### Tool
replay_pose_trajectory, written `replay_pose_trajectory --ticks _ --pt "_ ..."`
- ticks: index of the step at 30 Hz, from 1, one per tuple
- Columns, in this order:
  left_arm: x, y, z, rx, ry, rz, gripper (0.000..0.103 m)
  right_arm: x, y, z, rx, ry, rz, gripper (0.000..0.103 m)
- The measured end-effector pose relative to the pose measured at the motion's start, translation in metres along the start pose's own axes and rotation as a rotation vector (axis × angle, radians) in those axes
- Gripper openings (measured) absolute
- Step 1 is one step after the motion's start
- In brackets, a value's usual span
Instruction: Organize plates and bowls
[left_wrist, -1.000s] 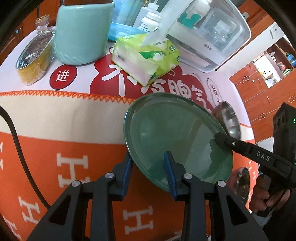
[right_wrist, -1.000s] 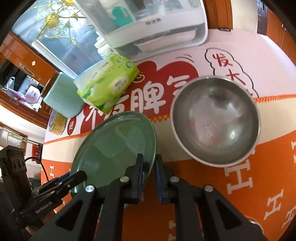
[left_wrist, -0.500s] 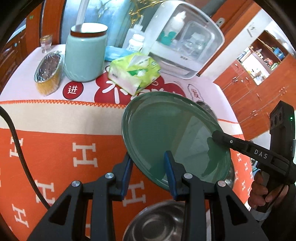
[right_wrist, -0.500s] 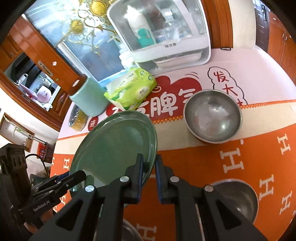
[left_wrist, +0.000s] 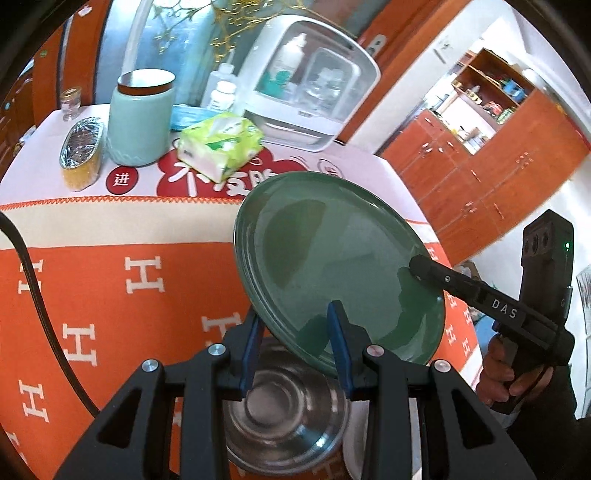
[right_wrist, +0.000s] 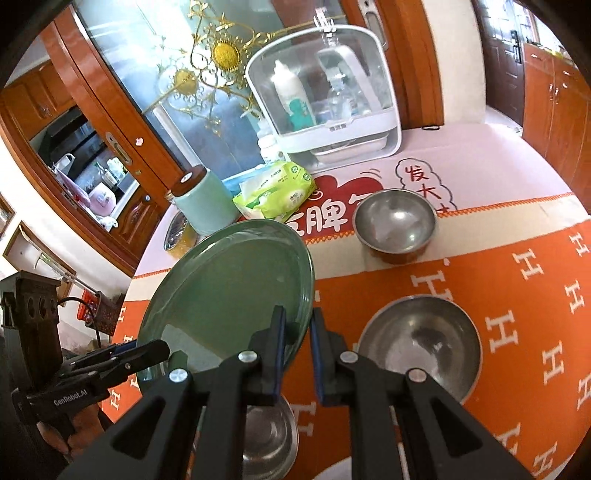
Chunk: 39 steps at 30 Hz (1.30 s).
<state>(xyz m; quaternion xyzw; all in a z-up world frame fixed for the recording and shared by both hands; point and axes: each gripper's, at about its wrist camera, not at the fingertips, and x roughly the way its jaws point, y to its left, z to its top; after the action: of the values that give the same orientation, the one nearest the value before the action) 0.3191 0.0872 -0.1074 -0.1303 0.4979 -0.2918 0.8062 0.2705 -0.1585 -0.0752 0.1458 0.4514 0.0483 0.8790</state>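
A dark green plate (left_wrist: 332, 258) is held tilted above the table by both grippers. My left gripper (left_wrist: 295, 332) is shut on its near rim. My right gripper (right_wrist: 297, 325) is shut on the opposite rim of the plate (right_wrist: 229, 288); it also shows in the left wrist view (left_wrist: 417, 266). A steel bowl (left_wrist: 288, 417) sits on the orange cloth below the plate, also seen in the right wrist view (right_wrist: 269, 435). Two more steel bowls stand to the right, one near (right_wrist: 421, 343) and one further back (right_wrist: 395, 221).
At the back of the table stand a pale green jar (left_wrist: 142, 118), a green tissue pack (left_wrist: 221, 147), a foil tray (left_wrist: 81, 147), bottles and a white clear-lidded box (right_wrist: 328, 99). A black cable (left_wrist: 33, 288) hangs at the left. The table edge is at the right.
Both grippers have lifted the plate higher and drawn back toward me. More of the table and the bowls below have come into view.
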Motion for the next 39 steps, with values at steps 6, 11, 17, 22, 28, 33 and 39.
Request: replay_pose_trajectory --ticks 6,11,17,22,28,33,39 --pt "-0.014 -0.021 -0.015 0.056 -0.002 -0.019 0.032 -0.03 -0.004 -0.025 0.02 -0.052 -0.005 0.013" --pt "-0.026 -0.038 -0.03 0.07 -0.02 -0.019 0.032 -0.051 -0.007 -0.044 0.022 -0.079 0.002 0.014" --pt "-0.044 -0.063 -0.052 0.066 -0.064 0.007 0.032 -0.077 -0.014 -0.062 0.004 -0.112 0.032 0.014" --pt "-0.057 -0.087 -0.072 0.082 -0.084 0.031 0.032 -0.101 -0.021 -0.08 -0.008 -0.139 0.046 0.014" --pt "-0.064 -0.115 -0.095 0.098 -0.093 0.043 0.032 -0.128 -0.034 -0.1 -0.017 -0.162 0.045 0.015" --pt "-0.065 -0.138 -0.117 0.102 -0.087 0.05 0.032 -0.148 -0.047 -0.119 -0.019 -0.163 0.036 0.015" --pt "-0.06 -0.161 -0.143 0.109 -0.064 0.066 0.032 -0.163 -0.063 -0.141 -0.023 -0.148 0.021 0.015"
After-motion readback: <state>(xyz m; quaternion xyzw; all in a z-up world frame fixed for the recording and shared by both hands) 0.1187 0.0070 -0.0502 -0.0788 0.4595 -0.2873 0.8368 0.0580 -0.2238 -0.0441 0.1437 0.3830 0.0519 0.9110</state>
